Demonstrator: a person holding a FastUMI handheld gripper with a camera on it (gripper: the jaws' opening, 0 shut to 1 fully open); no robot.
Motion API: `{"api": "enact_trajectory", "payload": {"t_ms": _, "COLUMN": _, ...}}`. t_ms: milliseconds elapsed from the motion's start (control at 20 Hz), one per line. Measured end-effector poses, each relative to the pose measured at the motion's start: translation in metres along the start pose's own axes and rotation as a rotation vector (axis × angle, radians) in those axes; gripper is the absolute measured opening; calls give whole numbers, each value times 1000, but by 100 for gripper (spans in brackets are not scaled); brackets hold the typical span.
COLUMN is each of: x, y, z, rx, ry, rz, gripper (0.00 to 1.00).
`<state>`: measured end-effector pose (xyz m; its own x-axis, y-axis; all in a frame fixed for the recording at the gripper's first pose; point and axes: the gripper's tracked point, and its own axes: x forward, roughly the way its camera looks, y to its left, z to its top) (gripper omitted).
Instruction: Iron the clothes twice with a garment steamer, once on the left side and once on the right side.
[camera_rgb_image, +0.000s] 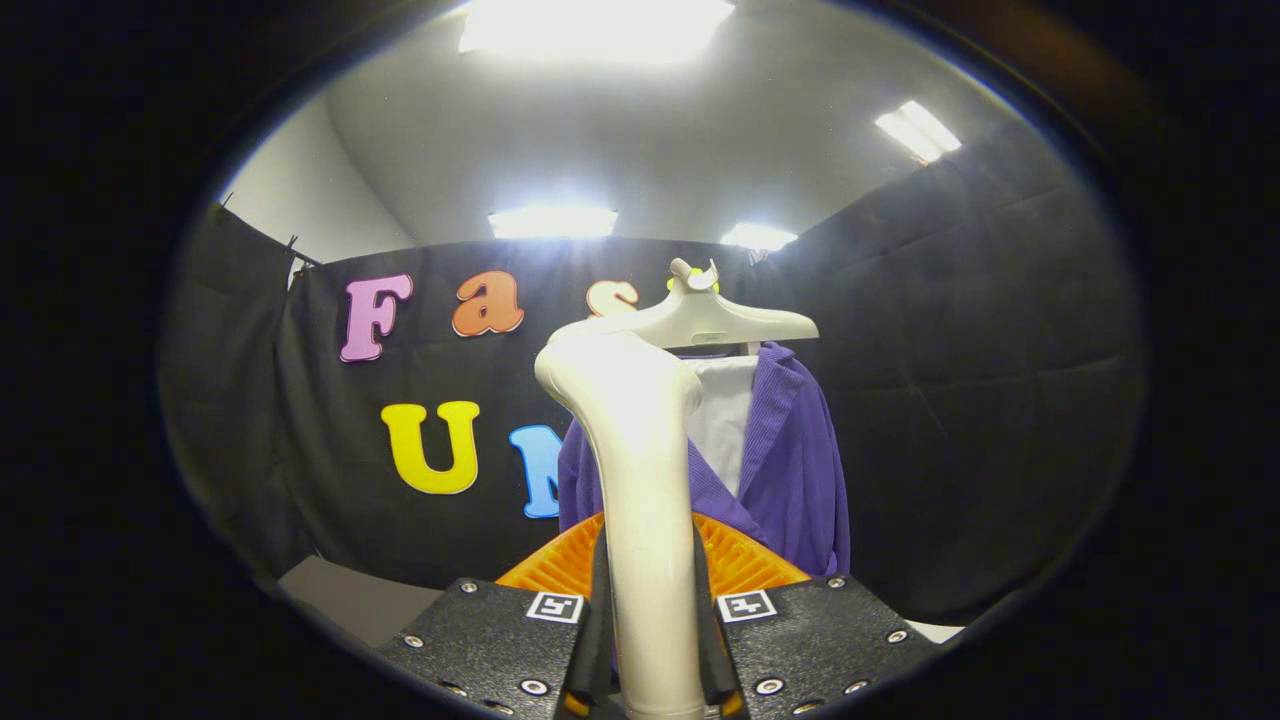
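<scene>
The steamer (645, 500) is clamped between the gripper (650, 640) fingers, the purple garment (790, 470) hung just beyond, and the hanger (700, 320) could be knocked if swung wide

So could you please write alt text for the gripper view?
The claw is shut on a cream garment steamer held upright, just before a purple garment on a pale hanger, against the booth's black cloth wall.
</scene>
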<state>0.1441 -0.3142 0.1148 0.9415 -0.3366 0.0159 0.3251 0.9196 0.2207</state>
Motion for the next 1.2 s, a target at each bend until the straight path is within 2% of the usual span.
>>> {"api": "enact_trajectory", "payload": {"t_ms": 400, "x": 59, "y": -2, "z": -31, "rx": -39, "ry": 25, "rz": -70, "gripper": 34}}
{"api": "enact_trajectory", "payload": {"t_ms": 600, "x": 77, "y": -5, "z": -50, "rx": -28, "ry": 41, "rz": -75, "gripper": 34}}
{"api": "enact_trajectory", "payload": {"t_ms": 1200, "x": 83, "y": -18, "z": -145, "rx": -49, "ry": 174, "rz": -106, "gripper": 34}}
